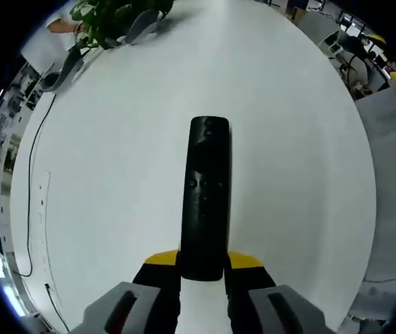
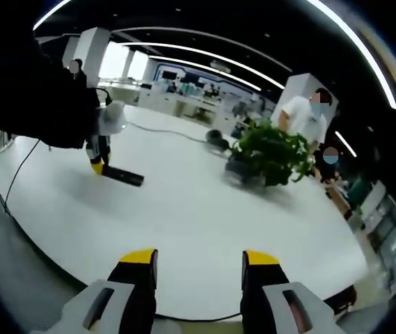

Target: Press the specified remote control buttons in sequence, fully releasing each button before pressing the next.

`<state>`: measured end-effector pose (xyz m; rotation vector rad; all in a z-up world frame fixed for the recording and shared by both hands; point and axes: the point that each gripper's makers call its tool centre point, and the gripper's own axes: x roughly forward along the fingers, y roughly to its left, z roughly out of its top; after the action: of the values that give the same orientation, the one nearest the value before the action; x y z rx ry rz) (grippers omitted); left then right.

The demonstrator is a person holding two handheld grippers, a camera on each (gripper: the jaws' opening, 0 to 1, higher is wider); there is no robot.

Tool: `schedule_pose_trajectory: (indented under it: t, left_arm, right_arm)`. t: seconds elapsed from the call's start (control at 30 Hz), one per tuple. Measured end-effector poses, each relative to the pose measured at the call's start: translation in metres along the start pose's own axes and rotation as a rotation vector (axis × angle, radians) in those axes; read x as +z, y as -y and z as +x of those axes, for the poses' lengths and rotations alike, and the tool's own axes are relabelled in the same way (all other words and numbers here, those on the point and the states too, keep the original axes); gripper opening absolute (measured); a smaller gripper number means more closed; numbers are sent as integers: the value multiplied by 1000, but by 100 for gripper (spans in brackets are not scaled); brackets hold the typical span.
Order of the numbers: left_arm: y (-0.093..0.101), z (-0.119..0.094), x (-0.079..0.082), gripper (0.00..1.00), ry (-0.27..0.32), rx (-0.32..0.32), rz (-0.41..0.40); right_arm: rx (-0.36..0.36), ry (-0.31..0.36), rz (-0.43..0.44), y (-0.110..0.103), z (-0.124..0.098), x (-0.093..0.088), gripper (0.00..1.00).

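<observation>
A long black remote control (image 1: pixel 206 195) points away over the white table (image 1: pixel 114 153), its near end clamped between the yellow-tipped jaws of my left gripper (image 1: pixel 203 268). Small round buttons show midway along it. In the right gripper view the same remote (image 2: pixel 122 175) lies far off at the left, held by the left gripper (image 2: pixel 99 161) under a dark sleeve. My right gripper (image 2: pixel 200 268) hangs open over the table's near edge, nothing between its jaws, well away from the remote.
A potted green plant (image 2: pixel 271 154) stands at the table's far side, also seen as plant (image 1: pixel 111 15). A black cable (image 1: pixel 34 160) runs along the table's left edge. People stand behind the plant. Office desks lie beyond.
</observation>
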<state>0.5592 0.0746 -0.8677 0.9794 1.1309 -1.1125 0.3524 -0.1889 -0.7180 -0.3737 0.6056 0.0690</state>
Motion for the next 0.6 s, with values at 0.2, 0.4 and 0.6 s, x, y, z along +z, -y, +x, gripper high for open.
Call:
schedule_pose_trajectory:
  t: [0.2, 0.4, 0.6]
  left_arm:
    - [17, -1, -1, 23, 8, 4, -7]
    - [30, -1, -1, 23, -6, 3, 7]
    - [38, -2, -1, 23, -5, 3, 0]
  right_arm:
    - [6, 8, 4, -1, 0, 2, 46]
    - [8, 16, 3, -1, -1, 3, 46]
    - [6, 18, 5, -1, -1, 3, 45]
